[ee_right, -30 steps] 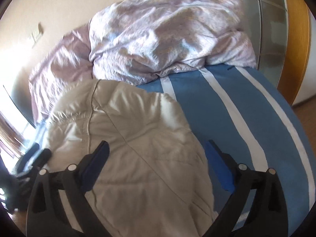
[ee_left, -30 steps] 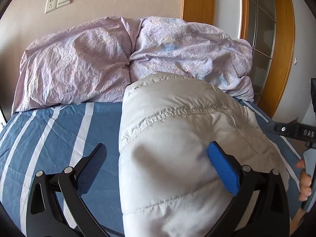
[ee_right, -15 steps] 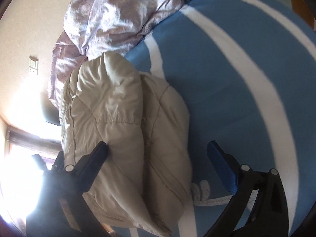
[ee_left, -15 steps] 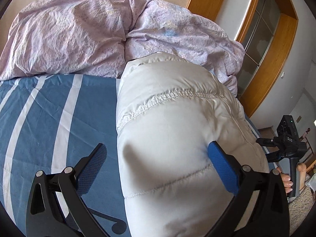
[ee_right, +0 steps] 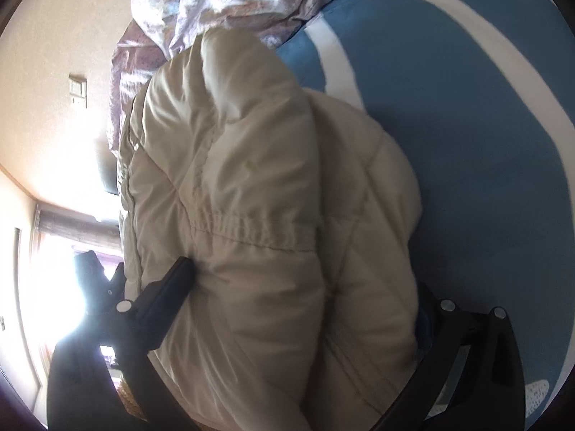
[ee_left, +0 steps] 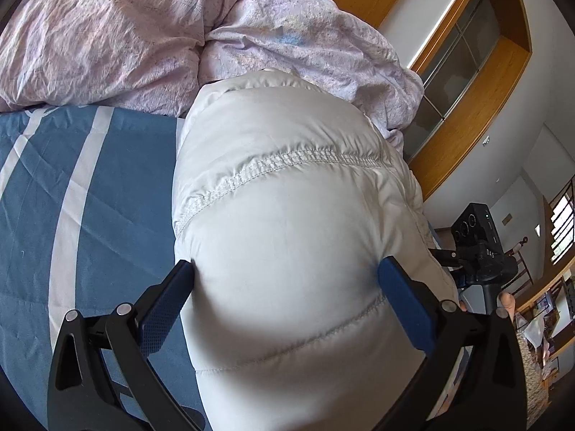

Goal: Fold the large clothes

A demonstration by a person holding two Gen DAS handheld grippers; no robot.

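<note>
A puffy white down jacket (ee_left: 287,222), already folded into a thick bundle, lies on a blue striped bed (ee_left: 90,186). The left gripper (ee_left: 285,298) and right gripper (ee_right: 298,287), spread wide, squeeze its sides from six o'clock. Probably only tidying remains.

1. The left wrist view looks forward between its own tongs (ee_left: 287,301), very close to the puffy jacket (ee_left: 287,215); it faces the lilac duvet (ee_left: 143,36) at the bed's head.
2. The right wrist view sits equally close to the jacket (ee_right: 269,215), rolled sideways, wall at left; striped sheet (ee_right: 467,125) at right.
3. Both share jacket, duvet and sheet.
</note>
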